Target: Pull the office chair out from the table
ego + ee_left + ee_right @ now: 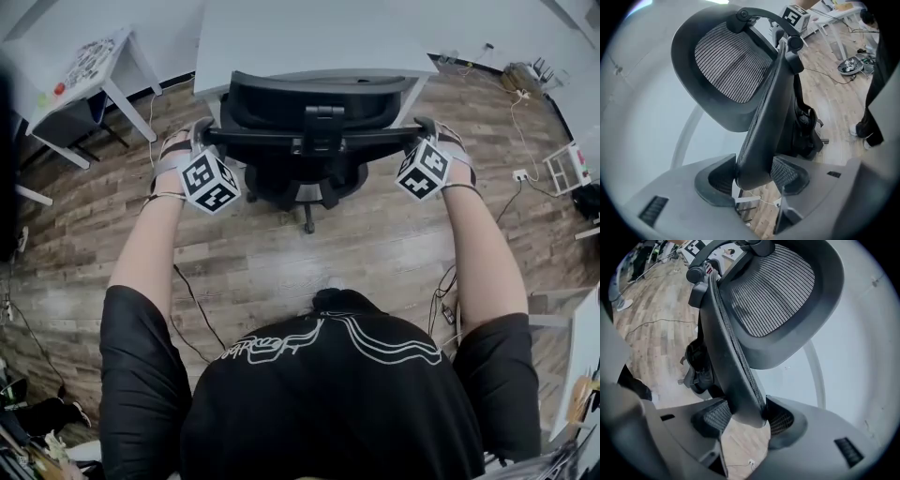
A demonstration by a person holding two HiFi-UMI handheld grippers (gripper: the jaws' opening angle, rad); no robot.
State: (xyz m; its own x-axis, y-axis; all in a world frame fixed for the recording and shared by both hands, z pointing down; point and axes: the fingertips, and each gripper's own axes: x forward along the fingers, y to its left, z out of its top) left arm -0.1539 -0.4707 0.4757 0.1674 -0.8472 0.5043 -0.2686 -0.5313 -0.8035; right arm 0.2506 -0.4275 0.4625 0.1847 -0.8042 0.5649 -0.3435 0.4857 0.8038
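A black mesh office chair (319, 103) stands on the wooden floor with its seat at the edge of the white table (309, 33). My left gripper (206, 136) is shut on the left edge of the chair's backrest. In the left gripper view the backrest frame (764, 122) sits pinched between that gripper's (752, 176) pads. My right gripper (424, 129) is shut on the right edge of the backrest. The right gripper view shows the backrest's rim (731, 366) clamped between the right gripper's (747, 416) pads. The chair's base (307, 202) shows below the backrest.
A small white side table (89, 61) stands at the far left. Cables (192, 300) run across the floor beside me, and a power strip (518, 175) lies at the right. A white rack (565, 167) stands near the right edge.
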